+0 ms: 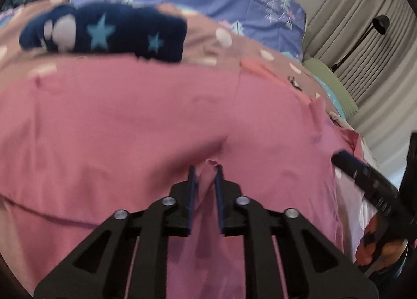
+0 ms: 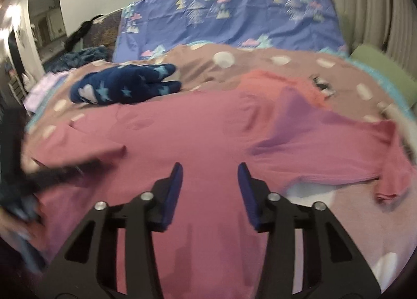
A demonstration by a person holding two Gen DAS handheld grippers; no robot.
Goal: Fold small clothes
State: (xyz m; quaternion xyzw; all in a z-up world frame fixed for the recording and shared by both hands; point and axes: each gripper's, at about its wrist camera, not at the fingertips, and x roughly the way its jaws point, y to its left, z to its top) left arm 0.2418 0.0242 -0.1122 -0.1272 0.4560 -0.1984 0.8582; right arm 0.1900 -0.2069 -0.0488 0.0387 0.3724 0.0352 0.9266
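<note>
A pink garment [image 1: 130,121] lies spread across the bed, and it also fills the middle of the right wrist view [image 2: 203,127]. My left gripper [image 1: 206,168] is shut on a pinched fold of this pink cloth, which bunches up between its blue pads. My right gripper [image 2: 210,168] is open and empty just above the pink garment, its pads wide apart. The right gripper's arm shows at the right edge of the left wrist view [image 1: 365,176]. The left gripper appears blurred at the left edge of the right wrist view [image 2: 52,171].
A folded navy garment with light blue stars [image 1: 104,31] [image 2: 125,85] lies beyond the pink one on the dotted brown cover [image 2: 260,64]. A purple patterned sheet [image 2: 229,17] covers the far bed. A green pillow [image 2: 385,69], curtains and a black lamp [image 1: 375,28] stand at the right.
</note>
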